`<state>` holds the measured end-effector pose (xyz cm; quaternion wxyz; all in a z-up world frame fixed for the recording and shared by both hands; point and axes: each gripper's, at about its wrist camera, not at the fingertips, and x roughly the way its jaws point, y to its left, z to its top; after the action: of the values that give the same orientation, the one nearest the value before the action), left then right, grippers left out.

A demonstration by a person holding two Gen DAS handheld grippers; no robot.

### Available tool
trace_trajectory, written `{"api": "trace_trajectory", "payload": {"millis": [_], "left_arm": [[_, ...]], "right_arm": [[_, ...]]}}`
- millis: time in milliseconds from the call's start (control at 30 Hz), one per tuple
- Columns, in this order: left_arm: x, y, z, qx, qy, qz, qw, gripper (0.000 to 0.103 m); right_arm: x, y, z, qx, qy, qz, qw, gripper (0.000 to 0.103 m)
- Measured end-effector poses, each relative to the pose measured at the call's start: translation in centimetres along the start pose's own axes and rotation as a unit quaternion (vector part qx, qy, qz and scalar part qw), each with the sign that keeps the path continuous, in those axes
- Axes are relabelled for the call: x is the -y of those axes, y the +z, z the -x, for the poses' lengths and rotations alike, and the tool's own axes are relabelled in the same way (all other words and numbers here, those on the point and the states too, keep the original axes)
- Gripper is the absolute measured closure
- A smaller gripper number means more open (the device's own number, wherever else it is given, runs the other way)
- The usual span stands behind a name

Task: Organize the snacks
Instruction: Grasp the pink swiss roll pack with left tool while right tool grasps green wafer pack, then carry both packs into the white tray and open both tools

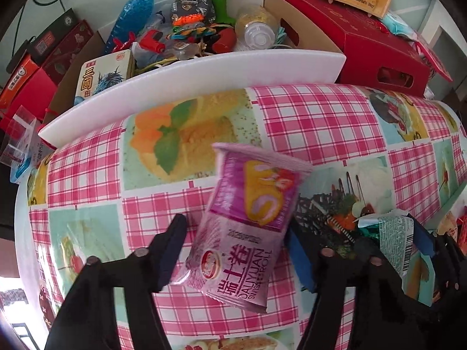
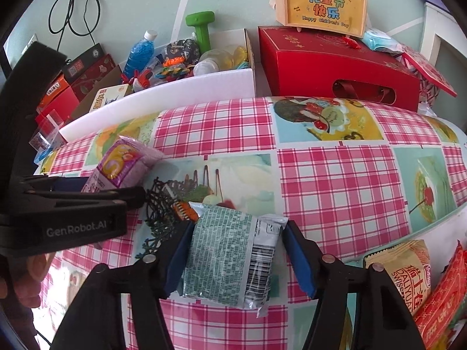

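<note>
1. My left claw point(image 1: 236, 250) has the purple Swiss roll pack point(image 1: 245, 224) between its two fingers. In the left view the right pad touches the pack. The left pad sits just beside it, so I cannot tell if I am squeezing it.
2. The right view shows that same purple pack point(image 2: 125, 166) from the side, with my left claw's black arm across it. From there I cannot see the pads.
3. My right claw point(image 2: 236, 259) grips a green snack pack point(image 2: 224, 256). Both blue pads press on its sides. The back of the pack faces up, with small print and a bar code.
4. The left view shows only a corner of that green pack point(image 1: 391, 236), far off on the right side.
5. Only the right view shows a yellow Swiss roll pack point(image 2: 405, 274) and a red snack pack point(image 2: 443, 297) at the table's right edge.
6. Both views show the pink checked tablecloth point(image 1: 306, 116) and the white bin of toys point(image 1: 204, 70) behind it.
7. A red box point(image 2: 335, 67) sits next to the bin.
</note>
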<state>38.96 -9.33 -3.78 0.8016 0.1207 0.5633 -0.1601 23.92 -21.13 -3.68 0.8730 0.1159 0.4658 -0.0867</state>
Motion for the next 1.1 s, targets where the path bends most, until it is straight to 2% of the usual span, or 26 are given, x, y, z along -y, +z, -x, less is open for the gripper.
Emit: {"api": "trace_trajectory", "payload": {"millis": [100, 200, 500, 633, 733, 800, 1100], "left_arm": [[0.1, -0.8, 0.7, 0.005, 0.002, 0.016, 0.9999, 0.055], [0.1, -1.7, 1.3, 0.013, 0.004, 0.032, 0.9994, 0.061], [0.4, -6.4, 2.8, 0.049, 0.001, 0.108, 0.9929, 0.063], [0.6, -8.5, 3.8, 0.052, -0.004, 0.141, 0.9886, 0.064], [0.7, -9.5, 4.4, 0.053, -0.008, 0.162, 0.9854, 0.064], [0.8, -10.6, 5.0, 0.053, -0.014, 0.175, 0.9830, 0.065], [1.0, -13.4, 9.6, 0.094, -0.028, 0.208, 0.9732, 0.065]], "right_arm": [[-0.1, -0.3, 0.2, -0.001, 0.002, 0.001, 1.000, 0.044], [-0.1, -0.6, 0.4, -0.002, 0.003, -0.001, 1.000, 0.046], [-0.1, -2.3, 1.3, -0.005, 0.011, -0.007, 1.000, 0.048], [0.0, -3.3, 1.9, -0.009, 0.015, -0.012, 1.000, 0.049], [0.2, -3.8, 2.5, -0.013, 0.034, -0.022, 0.999, 0.050], [0.3, -4.0, 3.3, -0.009, 0.046, -0.026, 0.999, 0.050], [0.8, -3.9, 8.4, 0.020, 0.047, -0.032, 0.998, 0.050]]}}
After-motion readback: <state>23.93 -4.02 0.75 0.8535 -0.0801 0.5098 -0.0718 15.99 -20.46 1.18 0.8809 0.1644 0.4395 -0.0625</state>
